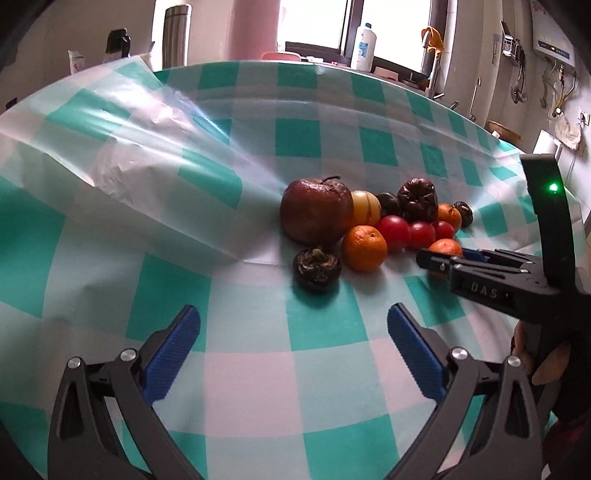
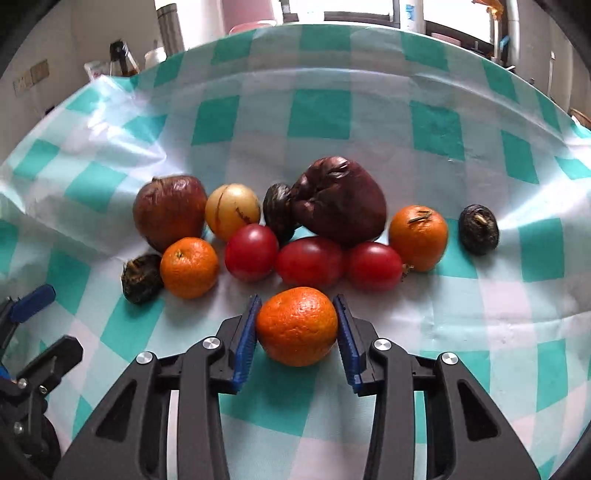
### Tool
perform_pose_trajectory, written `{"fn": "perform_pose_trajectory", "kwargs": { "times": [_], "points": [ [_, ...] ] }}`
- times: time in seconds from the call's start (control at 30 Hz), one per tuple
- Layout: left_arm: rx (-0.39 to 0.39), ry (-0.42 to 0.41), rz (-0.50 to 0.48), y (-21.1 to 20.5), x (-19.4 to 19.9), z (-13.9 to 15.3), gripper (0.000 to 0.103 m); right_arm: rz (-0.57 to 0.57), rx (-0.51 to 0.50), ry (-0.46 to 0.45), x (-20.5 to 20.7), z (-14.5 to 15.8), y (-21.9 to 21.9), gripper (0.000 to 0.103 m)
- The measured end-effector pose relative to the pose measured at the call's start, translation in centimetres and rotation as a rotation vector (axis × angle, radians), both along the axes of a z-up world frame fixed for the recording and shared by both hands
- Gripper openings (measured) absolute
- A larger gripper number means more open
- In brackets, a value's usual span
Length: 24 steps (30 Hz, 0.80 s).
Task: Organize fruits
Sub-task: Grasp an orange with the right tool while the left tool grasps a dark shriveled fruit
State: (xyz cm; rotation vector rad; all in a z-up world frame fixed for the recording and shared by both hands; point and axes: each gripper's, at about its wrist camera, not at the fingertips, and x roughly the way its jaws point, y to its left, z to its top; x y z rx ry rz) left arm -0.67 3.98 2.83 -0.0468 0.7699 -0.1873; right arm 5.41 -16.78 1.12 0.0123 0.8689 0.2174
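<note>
A cluster of fruit lies on the green-and-white checked tablecloth (image 2: 436, 133). In the right wrist view my right gripper (image 2: 297, 298) is shut on an orange (image 2: 297, 326) at the near edge of the cluster, with a blue pad pressed on each side. Behind it are three red tomatoes (image 2: 310, 262), two more oranges (image 2: 189, 267), a wrinkled red apple (image 2: 170, 210), a yellow fruit (image 2: 232, 210), a dark shrivelled fruit (image 2: 340, 199) and small dark ones (image 2: 478, 229). My left gripper (image 1: 293, 310) is open over bare cloth, short of a small dark fruit (image 1: 317, 269).
The cloth rises in a glossy fold (image 1: 129, 122) at the left of the table. Beyond the far edge stand a white bottle (image 1: 364, 46) and a steel flask (image 1: 176, 35). A hand (image 1: 550, 365) holds the right gripper's handle at the right.
</note>
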Motion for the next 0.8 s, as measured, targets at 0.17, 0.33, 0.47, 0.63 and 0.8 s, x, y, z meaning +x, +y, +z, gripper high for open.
{"fn": "perform_pose_trajectory", "kwargs": {
  "times": [0.17, 0.33, 0.47, 0.63, 0.8],
  "points": [
    [0.004, 0.063, 0.010, -0.6, 1.7, -0.5, 0.088, -0.023, 0.030, 0.002, -0.1, 0.2, -1.0, 0.040],
    [0.061, 0.097, 0.007, -1.9, 4.6, -1.2, 0.068, -0.032, 0.046, 0.008, 0.0, 0.1, -1.2, 0.040],
    [0.076, 0.117, 0.002, -2.4, 6.3, -1.7, 0.061, -0.025, 0.043, 0.013, 0.0, 0.1, -1.1, 0.040],
    [0.104, 0.127, -0.021, -3.5, 7.4, -2.1, 0.052, -0.018, 0.056, 0.016, 0.0, 0.0, -1.2, 0.040],
    [0.123, 0.136, -0.040, -4.1, 7.7, -2.4, 0.042, -0.017, 0.057, 0.015, -0.1, 0.1, -1.2, 0.040]
  ]
}}
